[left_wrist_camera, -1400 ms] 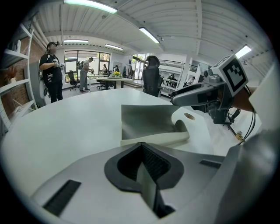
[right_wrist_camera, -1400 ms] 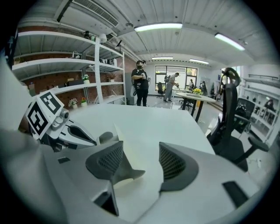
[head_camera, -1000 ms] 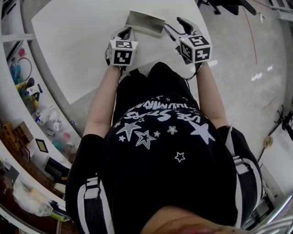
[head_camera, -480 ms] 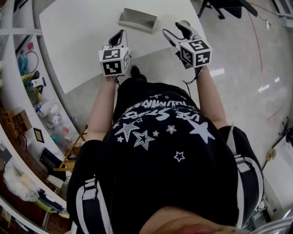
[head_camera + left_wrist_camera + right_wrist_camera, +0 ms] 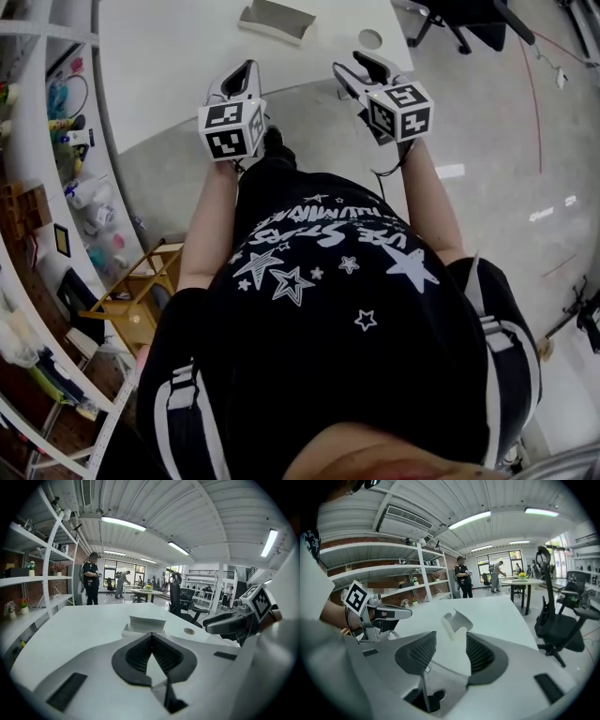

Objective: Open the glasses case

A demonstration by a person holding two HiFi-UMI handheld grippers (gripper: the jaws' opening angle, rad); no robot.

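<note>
Editor: Glasses case (image 5: 274,21): where does it sit?

Photographer: At the top edge of the head view, on the white table (image 5: 169,66). Its lid stands up, so it is already open. Both grippers hang lower in the frame, at the table's near edge, well apart from the case.

Editor: Left gripper (image 5: 151,636)?

Photographer: Jaws together, tips meeting, nothing held. In its own view the case shows just above those tips at centre frame, but it lies farther off on the tabletop and touches nothing.

Editor: And the right gripper (image 5: 451,641)?

Photographer: Jaws apart and bare. They have just been closing, with nothing between them. The case shows through the gap, upper centre of that view, yet it rests out on the table beyond the pads.

Editor: Anything beside the case?

Photographer: A small round disc (image 5: 370,38) lies to its right on the table, apart from it, toward the upper right of the head view.
</note>
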